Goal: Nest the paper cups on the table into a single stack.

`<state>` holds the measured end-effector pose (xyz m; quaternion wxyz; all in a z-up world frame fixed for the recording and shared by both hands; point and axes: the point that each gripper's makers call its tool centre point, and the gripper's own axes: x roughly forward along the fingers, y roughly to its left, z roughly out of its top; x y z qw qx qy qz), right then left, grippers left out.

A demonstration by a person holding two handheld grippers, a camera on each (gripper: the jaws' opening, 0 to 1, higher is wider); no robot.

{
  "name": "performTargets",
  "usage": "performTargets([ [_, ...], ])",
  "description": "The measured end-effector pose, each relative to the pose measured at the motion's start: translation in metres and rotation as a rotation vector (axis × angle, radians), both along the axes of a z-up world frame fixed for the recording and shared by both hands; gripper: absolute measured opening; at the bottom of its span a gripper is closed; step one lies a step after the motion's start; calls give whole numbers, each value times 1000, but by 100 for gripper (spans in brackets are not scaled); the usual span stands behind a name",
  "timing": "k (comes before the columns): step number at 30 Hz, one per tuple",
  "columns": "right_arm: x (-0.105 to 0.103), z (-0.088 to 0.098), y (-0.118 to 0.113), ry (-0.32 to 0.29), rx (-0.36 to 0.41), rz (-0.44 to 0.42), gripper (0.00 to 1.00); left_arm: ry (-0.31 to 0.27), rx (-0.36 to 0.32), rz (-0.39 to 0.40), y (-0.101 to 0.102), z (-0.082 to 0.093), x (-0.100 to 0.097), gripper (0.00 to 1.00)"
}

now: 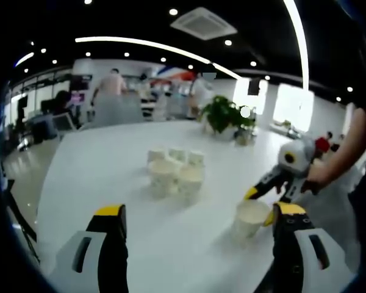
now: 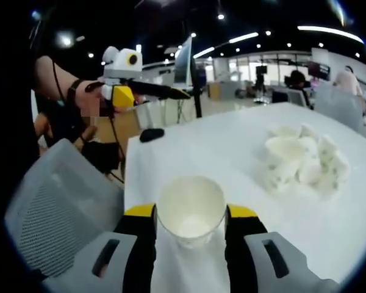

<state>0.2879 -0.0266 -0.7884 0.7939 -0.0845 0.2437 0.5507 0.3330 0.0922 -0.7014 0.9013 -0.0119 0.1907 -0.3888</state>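
Cup [image 2: 191, 210] clasped between right hand-held gripper [image 2: 190, 215] jaws; left hand-held gripper [image 1: 201, 218] wide; no legible writing on cups.

A large white table [image 1: 110, 159] stands in an open office under a black ceiling [image 1: 134, 18] with round spotlights and long curved light strips [image 1: 146, 43]; a square ceiling air vent [image 1: 203, 23] hangs above; a green potted plant [image 1: 222, 114] sits at the far edge; bright windows [image 1: 293, 105] beyond; a grey mesh chair [image 2: 61, 201] stands beside the table.

Six paper cups [image 1: 174, 172] on one table [image 1: 110, 165], one potted plant [image 1: 222, 115], two grippers [image 1: 198, 244].
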Motion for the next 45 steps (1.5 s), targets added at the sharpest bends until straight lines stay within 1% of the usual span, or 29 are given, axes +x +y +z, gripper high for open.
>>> performTargets([
  [10, -3, -2, -3, -4, -13, 2, 43, 6, 5, -3, 1, -2, -2, 100],
  [13, -5, -2, -2, 0, -15, 8, 44, 3, 2, -5, 1, -1, -2, 100],
  [16, -7, -4, -2, 4, -23, 10, 46, 2, 4, -5, 1, 0, -2, 100],
  [20, -8, -5, -1, 8, -22, 3, 50, 2, 3, -8, 0, 0, -2, 100],
  [22, -8, -6, -2, 10, -24, 1, 50, 3, 4, -9, 0, 0, -3, 100],
  [30, -11, -5, -6, 15, -20, -11, 53, 3, -2, -7, -2, 0, -3, 100],
  [37, -18, -3, -11, 20, -12, -11, 55, 1, -12, -8, -6, -1, -2, 100],
  [40, -18, 0, -14, 13, -6, -15, 57, -2, -14, -11, -8, 0, -1, 100],
  [45, -17, 2, -19, 20, -3, -39, 60, -7, -18, -12, -9, 1, -1, 100],
])
